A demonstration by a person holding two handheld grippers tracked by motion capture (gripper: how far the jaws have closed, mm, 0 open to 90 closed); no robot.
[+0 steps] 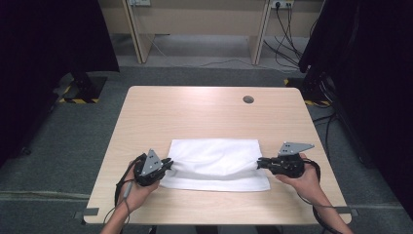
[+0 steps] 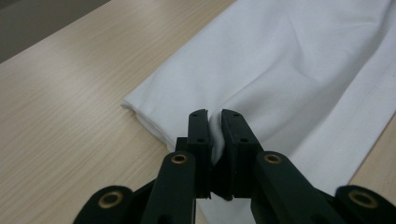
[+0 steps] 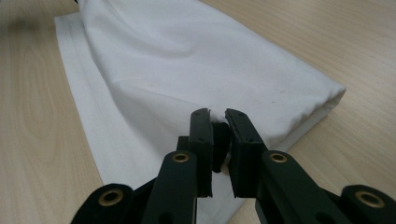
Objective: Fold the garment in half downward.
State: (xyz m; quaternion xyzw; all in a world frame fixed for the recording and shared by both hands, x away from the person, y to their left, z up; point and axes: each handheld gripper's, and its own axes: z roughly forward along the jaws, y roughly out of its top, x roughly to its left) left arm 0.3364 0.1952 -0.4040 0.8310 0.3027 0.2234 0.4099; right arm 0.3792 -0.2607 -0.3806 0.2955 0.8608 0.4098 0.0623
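Wooden table [image 1: 204,109]: both grippers' fingers [image 2: 200,135] pinch white cloth [image 1: 214,161]; no writing legible.

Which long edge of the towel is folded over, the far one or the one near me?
The far edge of the white towel: it is a rounded, doubled fold. The near edge shows one flat stitched hem lying on the table.

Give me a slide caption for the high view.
Both grippers, left and right, pinch opposite ends of a white cloth.

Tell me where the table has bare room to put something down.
The widest bare patch of the table lies beyond the white cloth, up to the round hole. A narrow strip runs along the near edge. It is crowded at the cloth's ends, where the left gripper and right gripper pinch it.
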